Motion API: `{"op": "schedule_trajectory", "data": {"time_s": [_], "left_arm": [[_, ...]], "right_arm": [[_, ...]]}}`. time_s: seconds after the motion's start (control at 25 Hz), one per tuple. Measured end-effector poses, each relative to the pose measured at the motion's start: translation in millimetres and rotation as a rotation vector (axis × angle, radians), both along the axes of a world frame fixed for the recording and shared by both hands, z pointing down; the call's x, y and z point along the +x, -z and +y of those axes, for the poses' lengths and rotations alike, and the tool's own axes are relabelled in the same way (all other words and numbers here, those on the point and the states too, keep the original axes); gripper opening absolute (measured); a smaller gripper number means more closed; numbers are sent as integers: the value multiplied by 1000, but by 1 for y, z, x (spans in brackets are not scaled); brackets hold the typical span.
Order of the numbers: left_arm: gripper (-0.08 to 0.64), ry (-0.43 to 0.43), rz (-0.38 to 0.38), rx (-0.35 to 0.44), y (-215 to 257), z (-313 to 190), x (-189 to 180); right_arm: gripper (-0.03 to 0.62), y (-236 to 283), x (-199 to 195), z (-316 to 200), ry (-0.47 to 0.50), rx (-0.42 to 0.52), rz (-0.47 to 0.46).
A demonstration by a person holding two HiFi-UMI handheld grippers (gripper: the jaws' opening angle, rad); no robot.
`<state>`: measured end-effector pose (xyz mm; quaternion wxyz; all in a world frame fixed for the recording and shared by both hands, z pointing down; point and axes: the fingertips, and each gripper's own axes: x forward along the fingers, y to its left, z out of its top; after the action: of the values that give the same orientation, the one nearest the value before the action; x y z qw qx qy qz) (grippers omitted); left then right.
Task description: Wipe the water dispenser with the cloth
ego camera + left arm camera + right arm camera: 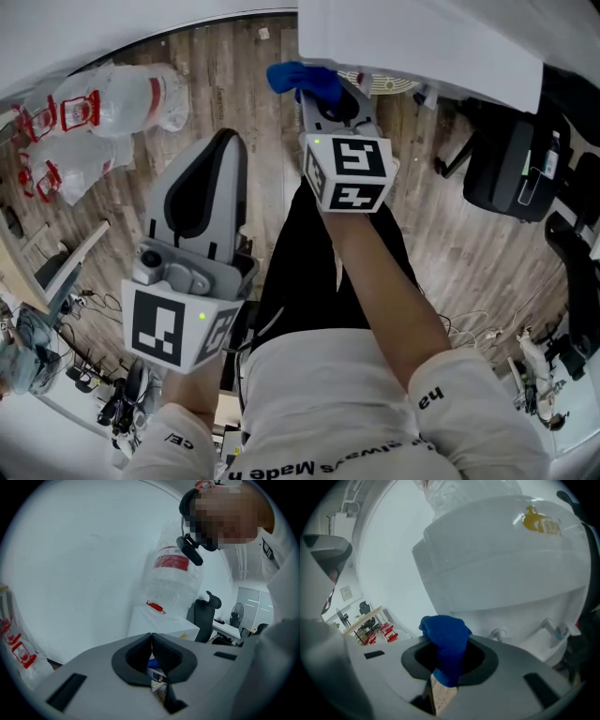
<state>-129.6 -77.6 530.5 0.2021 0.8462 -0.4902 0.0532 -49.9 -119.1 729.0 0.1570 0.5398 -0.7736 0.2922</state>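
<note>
Two grippers, one job: the right gripper clamps the blue cloth near the front of the water dispenser. Firm, flat, overlapping strokes should serve best. The left gripper hangs back, jaws together, empty.

Nubbly blue cloth; smooth, glossy white dispenser — probably plastic; wood-grain floor.

Grey left tool and right tool carry black-white marker cubes.

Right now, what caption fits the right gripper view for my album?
The right gripper, jaws shut on a blue cloth, points at the white water dispenser.
</note>
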Motion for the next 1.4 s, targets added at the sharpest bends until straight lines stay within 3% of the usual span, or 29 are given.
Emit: {"op": "schedule_trajectory", "data": {"time_s": [0.36, 0.68, 1.4], "left_arm": [[20, -7, -2, -1, -2, 0, -5], [20, -7, -2, -5, -5, 2, -8], [20, 14, -18, -26, -15, 9, -22]], "right_arm": [[92, -31, -3, -1, -35, -46, 18], [92, -62, -2, -1, -111, -95, -56], [92, -152, 5, -2, -61, -200, 27]]}}
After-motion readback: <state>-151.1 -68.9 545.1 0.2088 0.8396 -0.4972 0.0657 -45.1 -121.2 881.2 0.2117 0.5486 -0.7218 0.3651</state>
